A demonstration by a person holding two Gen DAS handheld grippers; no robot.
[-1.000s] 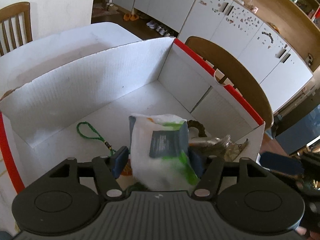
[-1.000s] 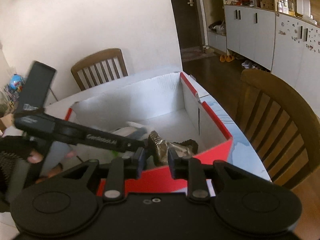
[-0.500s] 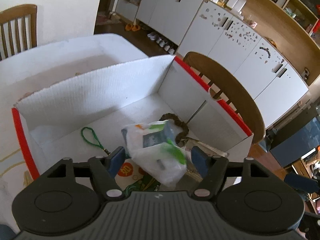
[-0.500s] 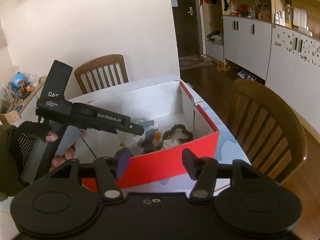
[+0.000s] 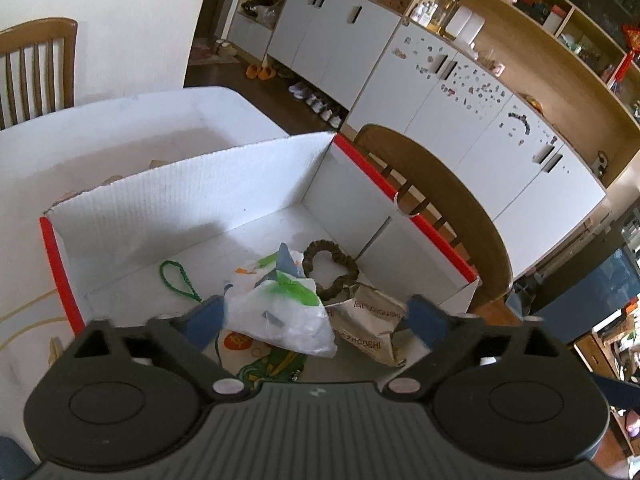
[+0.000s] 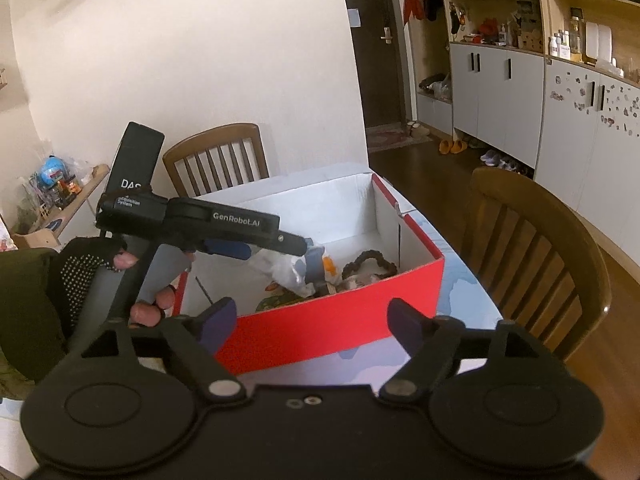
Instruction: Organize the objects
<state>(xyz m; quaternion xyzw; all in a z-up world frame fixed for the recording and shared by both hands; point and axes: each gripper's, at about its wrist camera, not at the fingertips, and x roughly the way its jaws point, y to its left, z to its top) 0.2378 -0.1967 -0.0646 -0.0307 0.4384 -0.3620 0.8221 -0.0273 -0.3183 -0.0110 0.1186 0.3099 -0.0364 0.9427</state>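
A red cardboard box [image 5: 436, 236] with white inner walls stands open on the white table [image 5: 132, 120], its long right side running along the table's right edge, next to a wooden chair [image 6: 536, 240]. A second wooden chair [image 6: 216, 156] stands at the table's far edge.

Everything sits in the near half of the box floor. A crumpled white plastic bag [image 5: 280, 316] with green and grey print lies near the middle of the near wall. Just right of it, touching it, is a creased tan paper packet [image 5: 372, 320] with printed lettering. Behind both, toward the right wall, a dark brown scrunchie [image 5: 332, 268] lies in a bent loop. A green braided cord loop [image 5: 176, 280] lies to the left of the bag, apart from it. Under the bag's near edge a flat piece with orange and green print [image 5: 264, 360] shows partly.

The left gripper [image 5: 316, 320] hangs over the near wall of the box, its jaws opening wide; the bag lies below and between the blue fingers [image 5: 208, 320], which do not press on it. The right gripper [image 6: 308, 320] is outside the box in front of its red near wall, jaws opening with nothing between them. In the right wrist view a gloved hand [image 6: 100, 268] holds the left tool's handle.
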